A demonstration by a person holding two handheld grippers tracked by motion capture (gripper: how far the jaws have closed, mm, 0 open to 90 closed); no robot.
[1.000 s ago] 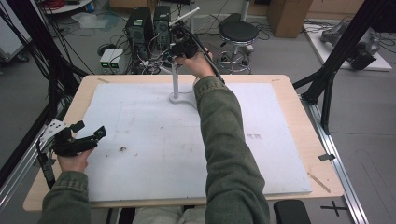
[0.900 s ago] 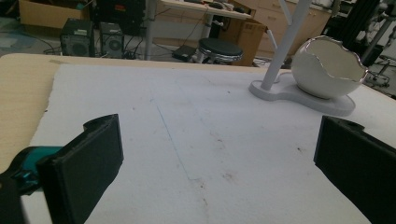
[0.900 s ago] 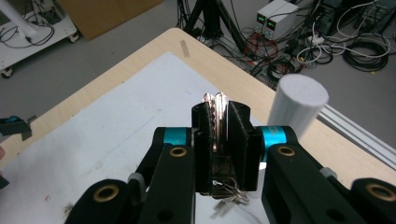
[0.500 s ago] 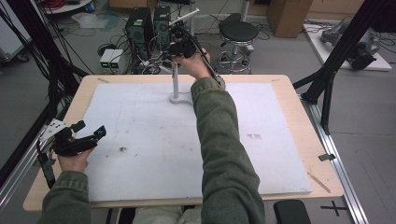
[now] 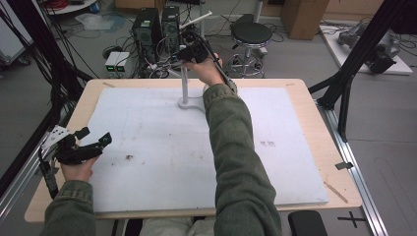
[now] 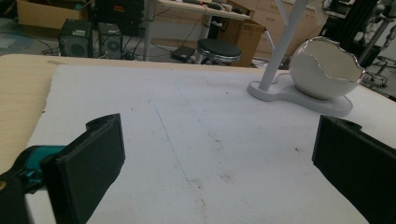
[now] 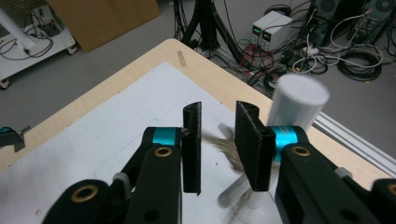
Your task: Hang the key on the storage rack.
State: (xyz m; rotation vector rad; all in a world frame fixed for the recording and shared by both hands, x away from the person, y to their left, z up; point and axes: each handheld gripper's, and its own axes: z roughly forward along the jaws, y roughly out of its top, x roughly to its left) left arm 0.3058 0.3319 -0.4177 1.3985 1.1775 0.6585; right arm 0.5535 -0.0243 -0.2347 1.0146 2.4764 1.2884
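Observation:
A white stand (image 5: 185,86) with a tall post rises at the back middle of the table, and its round post top (image 7: 299,100) is beside my right jaws. My right gripper (image 5: 189,51) is raised at the head of that post. Its jaws (image 7: 218,116) have just been opening and stand a narrow gap apart, pressing on nothing. Below that gap lies a blurred brownish, feathery thing (image 7: 229,149) by a white peg (image 7: 233,193); I cannot tell what it is. A white eggshell-shaped bowl (image 6: 324,67) sits on the stand's base. My left gripper (image 5: 96,136) rests open at the table's left edge, its wide-set jaws (image 6: 219,140) holding nothing.
A white sheet (image 5: 162,147) covers most of the wooden table (image 5: 314,103). A black frame leg (image 5: 344,93) stands off the right edge. Computers, cables and a stool (image 5: 251,34) crowd the floor behind the table.

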